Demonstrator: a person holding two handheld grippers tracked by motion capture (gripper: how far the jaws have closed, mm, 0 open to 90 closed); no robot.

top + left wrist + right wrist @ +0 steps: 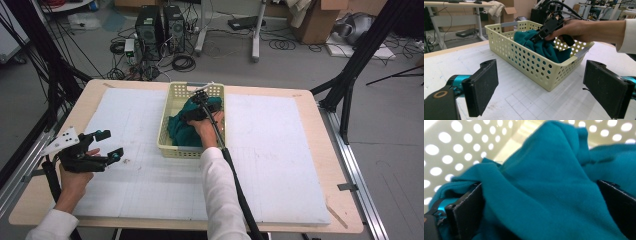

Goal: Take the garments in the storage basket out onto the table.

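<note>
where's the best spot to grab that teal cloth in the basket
Grip the raised fold on top of the teal cloth, coming from above: the basket walls block the sides. The right tongs already straddle that bunched ridge, jaws apart on either side of it.

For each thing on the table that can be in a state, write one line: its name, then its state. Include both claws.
Teal cloth: crumpled, lying in the basket, a fold between the right claw's jaws.
Basket: upright on the white mat, holding the cloth.
Left claw: open, holding nothing, above the mat to the left of the basket.
Right claw: down in the basket, jaws on either side of a cloth fold; whether it grips cannot be told.
</note>
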